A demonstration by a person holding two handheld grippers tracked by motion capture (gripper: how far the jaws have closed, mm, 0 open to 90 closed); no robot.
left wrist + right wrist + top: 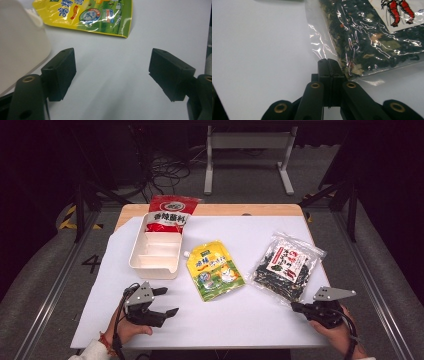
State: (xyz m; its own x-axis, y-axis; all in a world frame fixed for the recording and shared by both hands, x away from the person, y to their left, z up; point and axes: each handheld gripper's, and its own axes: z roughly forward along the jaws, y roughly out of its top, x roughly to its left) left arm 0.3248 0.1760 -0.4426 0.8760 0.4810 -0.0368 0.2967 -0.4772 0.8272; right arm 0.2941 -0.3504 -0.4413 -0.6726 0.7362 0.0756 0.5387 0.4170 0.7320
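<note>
Down at the near edge of the white tabletop (260, 320), the left gripper (167, 301) rests in the person's left hand (127, 327) with its jaws spread wide and nothing between them; in the left gripper view they frame bare surface. Beyond them lies the yellow-green spout pouch (215, 270), flat, just beside the white divided tray (155, 251), whose corner bulks at that view's left edge (20, 47). A red sachet (170, 213) leans over the tray's far end.

On the other side, the right gripper (296, 306) is in the right hand (340, 330), jaws pressed together and empty. Their tips sit at the near corner of the clear bag of dark dried seaweed (287, 265); the right gripper view shows them right at the bag's crinkled edge (352, 37), though contact cannot be told.
</note>
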